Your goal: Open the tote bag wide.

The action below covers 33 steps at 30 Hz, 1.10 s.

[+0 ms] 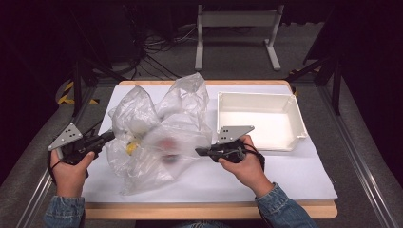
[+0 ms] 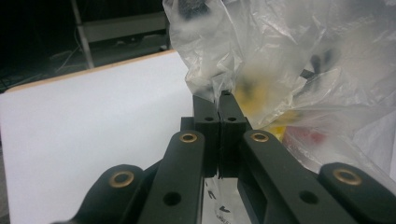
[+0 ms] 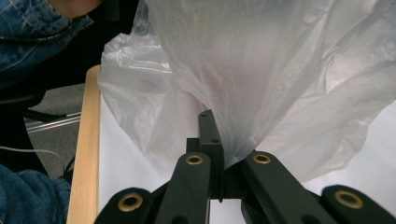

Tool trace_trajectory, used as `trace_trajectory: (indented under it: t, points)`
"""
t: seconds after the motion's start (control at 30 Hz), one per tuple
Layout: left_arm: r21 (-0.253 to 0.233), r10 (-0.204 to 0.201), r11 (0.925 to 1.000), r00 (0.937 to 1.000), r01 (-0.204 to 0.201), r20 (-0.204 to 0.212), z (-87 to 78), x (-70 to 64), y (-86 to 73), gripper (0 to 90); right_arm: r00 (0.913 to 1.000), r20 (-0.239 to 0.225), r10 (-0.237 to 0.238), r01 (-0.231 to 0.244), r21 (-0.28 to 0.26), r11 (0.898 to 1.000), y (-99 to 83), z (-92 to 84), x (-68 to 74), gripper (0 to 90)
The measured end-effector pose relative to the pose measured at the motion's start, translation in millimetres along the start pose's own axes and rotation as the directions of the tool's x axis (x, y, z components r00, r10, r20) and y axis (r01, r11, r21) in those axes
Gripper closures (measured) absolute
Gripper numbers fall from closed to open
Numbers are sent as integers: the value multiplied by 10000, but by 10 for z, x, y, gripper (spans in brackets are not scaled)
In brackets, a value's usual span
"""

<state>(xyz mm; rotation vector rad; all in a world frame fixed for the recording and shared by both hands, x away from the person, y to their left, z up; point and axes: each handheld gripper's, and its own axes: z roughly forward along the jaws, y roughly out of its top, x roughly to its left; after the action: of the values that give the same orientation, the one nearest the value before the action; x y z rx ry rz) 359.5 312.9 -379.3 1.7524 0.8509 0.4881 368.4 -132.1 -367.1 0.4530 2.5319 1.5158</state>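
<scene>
While the clear plastic bag (image 1: 159,135) is held up between them, the left tool (image 1: 110,136) is pinched shut on the film at one side and the right tool (image 1: 198,151) on the other. Yellow and red items (image 2: 261,105) are seen inside, just beyond the left tool. Opening or emptying appears under way; next, a tilt toward the white bin (image 1: 259,121) past the right tool is likely called for.
</scene>
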Motion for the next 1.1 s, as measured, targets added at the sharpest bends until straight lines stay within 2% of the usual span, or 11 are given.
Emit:
trace_trajectory:
  t: [0.27,0.43,0.53,0.7,0.8,1.0,1.1]
  points:
    - [505,-314,9982,9995,312,43,68,85,-127,891,9996,-162,228,-218,588,9980,-141,105,-39,895]
    - [978,-437,9943,9990,426,92,98,131,-191,890,9989,-285,370,-341,980,9946,-225,179,-53,894]
    - [1311,-495,9902,9987,481,74,130,155,-233,890,9980,-354,515,-467,1263,9909,-289,238,-75,895]
    - [1526,-640,9863,9979,621,76,174,185,-285,889,9967,-346,728,-658,1720,9829,-367,317,-107,895]
    - [1845,-702,9805,9975,684,35,209,214,-330,889,9957,-301,872,-793,2023,9761,-416,351,-135,895]
    - [2539,-1037,9620,9946,1006,-15,280,245,-423,890,9935,-161,1131,-1044,2746,9559,-492,412,-159,895]
    - [2655,-1019,9590,9948,990,-31,308,247,-443,891,9928,-144,1191,-1098,2910,9504,-510,427,-166,895]
